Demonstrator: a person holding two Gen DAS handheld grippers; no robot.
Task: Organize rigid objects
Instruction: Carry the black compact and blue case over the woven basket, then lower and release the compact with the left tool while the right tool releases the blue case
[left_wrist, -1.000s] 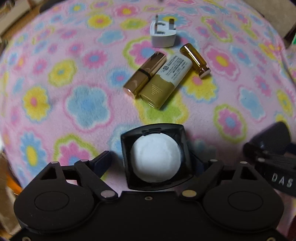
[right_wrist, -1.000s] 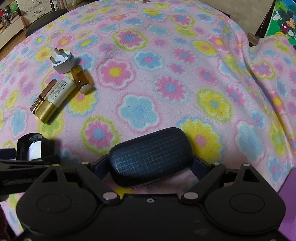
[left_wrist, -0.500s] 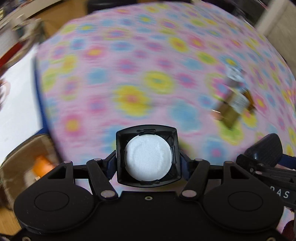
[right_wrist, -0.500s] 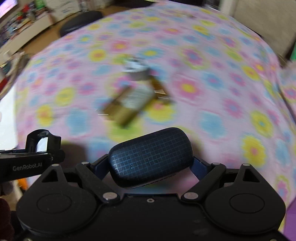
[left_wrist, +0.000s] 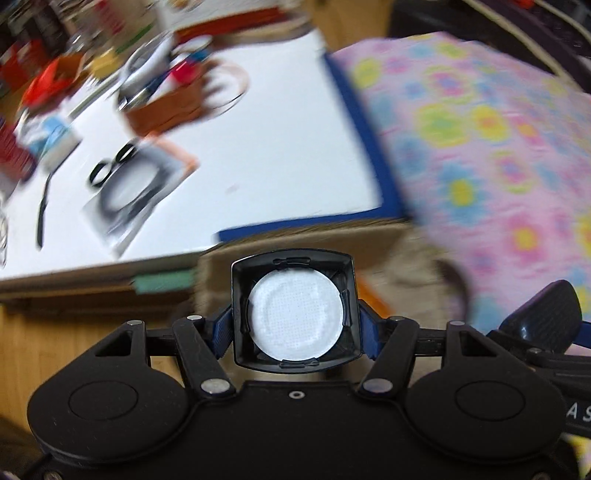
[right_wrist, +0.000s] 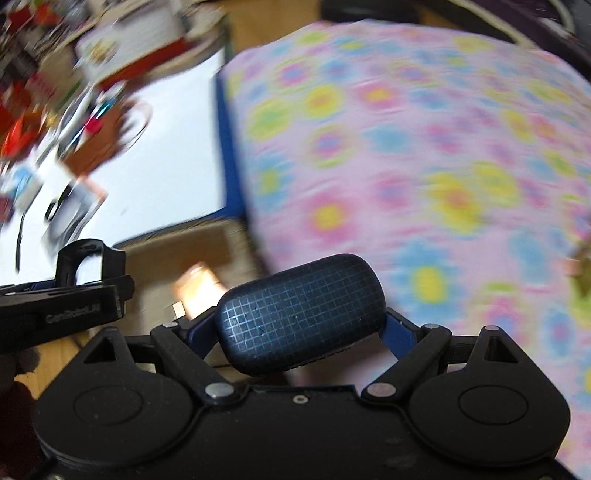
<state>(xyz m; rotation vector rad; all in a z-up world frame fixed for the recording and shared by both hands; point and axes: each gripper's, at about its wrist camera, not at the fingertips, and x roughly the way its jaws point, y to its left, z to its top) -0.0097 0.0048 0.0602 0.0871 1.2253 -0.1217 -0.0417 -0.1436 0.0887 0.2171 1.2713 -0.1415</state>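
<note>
My left gripper (left_wrist: 293, 330) is shut on a black square case (left_wrist: 293, 314) that lies open and shows a round white pad. Its blue fingers (left_wrist: 221, 330) press the case's two sides. My right gripper (right_wrist: 299, 325) is shut on a dark blue case with a grid pattern (right_wrist: 299, 314), which lies across the jaws. That blue case (left_wrist: 543, 310) also shows at the right of the left wrist view. Both grippers hang side by side over a brown cardboard box (right_wrist: 184, 247) at the blanket's left edge. An orange object (right_wrist: 199, 286) lies in the box, blurred.
The pink floral blanket (left_wrist: 480, 147) fills the right side. A white table with a blue edge (left_wrist: 258, 147) stands to the left behind the box and carries clutter (left_wrist: 122, 177) at its far side. Blurred gold items (right_wrist: 580, 273) lie at the right edge.
Both grippers have swept left from the middle of the blanket to its left edge, over the cardboard box. The left jaws have closed on the black case. The gold items have slid out of view.
</note>
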